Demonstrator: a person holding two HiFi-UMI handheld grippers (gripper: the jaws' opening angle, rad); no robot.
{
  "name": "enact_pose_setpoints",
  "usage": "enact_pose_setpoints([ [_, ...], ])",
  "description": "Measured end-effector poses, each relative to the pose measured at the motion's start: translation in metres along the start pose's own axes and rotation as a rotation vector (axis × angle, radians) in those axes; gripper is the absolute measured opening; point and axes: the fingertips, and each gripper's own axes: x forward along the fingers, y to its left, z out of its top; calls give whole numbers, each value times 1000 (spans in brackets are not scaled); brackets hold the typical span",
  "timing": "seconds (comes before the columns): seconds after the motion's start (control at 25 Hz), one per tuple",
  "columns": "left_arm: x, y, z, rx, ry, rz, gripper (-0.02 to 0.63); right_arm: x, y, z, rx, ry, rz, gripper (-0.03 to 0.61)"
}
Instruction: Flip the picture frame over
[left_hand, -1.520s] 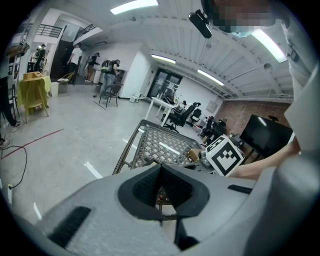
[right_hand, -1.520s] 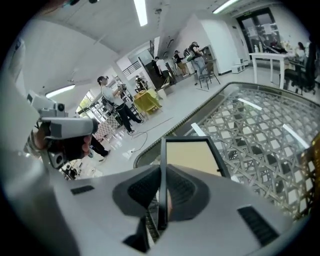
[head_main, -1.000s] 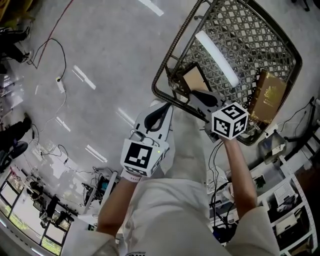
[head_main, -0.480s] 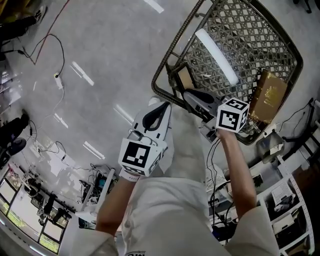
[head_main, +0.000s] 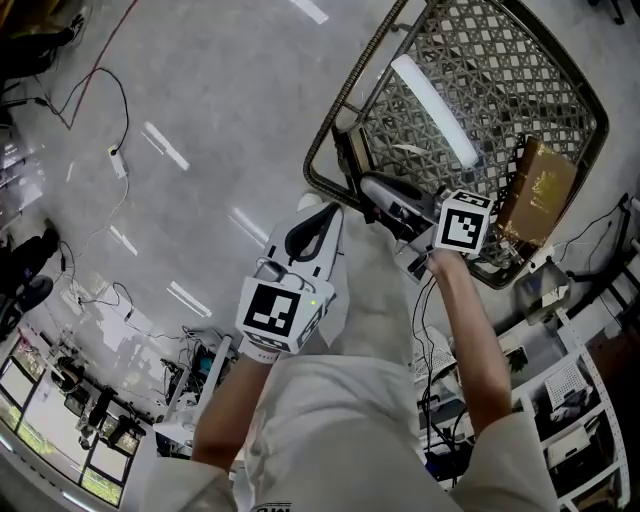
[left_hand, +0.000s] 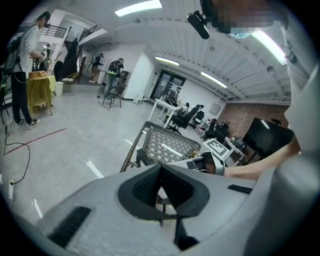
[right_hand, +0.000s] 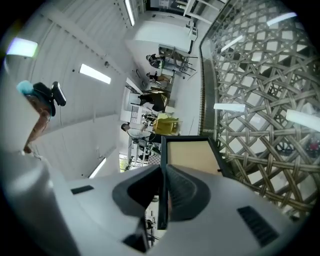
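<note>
Closest to you, your left gripper (left_hand: 160, 169) is parked out front near your body with its jaws pressed together on nothing. It isn't part of this, so I'd leave it out of the way unless the frame starts slipping.

The real work is on your right gripper (right_hand: 162, 172). Its jaws are clamped on the dark border of the picture frame (right_hand: 192, 155), pinching just the edge strip, and the tan panel sticks out beyond the tips. I can't tell if that tan side is the front or the backing. The frame looks lifted, sitting near the rim of the woven basket (right_hand: 260, 130) rather than lying flat in it, so I'd guess you're mid-flip.

A thin edge grip like that lets the frame pivot between the pads, so squeeze firmly and do the turn with your wrist instead of swinging your arm. Roll it until the other face points up, then lower it flat onto the weave before letting go. Watch the far corner, because the lattice has plenty of gaps it could snag in, and the rim (head_main: 345, 110) is right beside you.

Further back on the basket's far side there's a brown book-looking thing (head_main: 540, 190). It's well apart from the frame and shouldn't get in your way.
</note>
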Motion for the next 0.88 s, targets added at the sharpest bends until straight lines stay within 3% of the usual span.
enact_pose_setpoints([
  [0.56, 4, -4, -4, 13, 16, -21, 25, -11, -7, 9, 66, -85, 48, 54],
  [0.88, 4, -7, -5, 16, 20, -22, 25, -24, -9, 17, 42, -128, 32, 55],
])
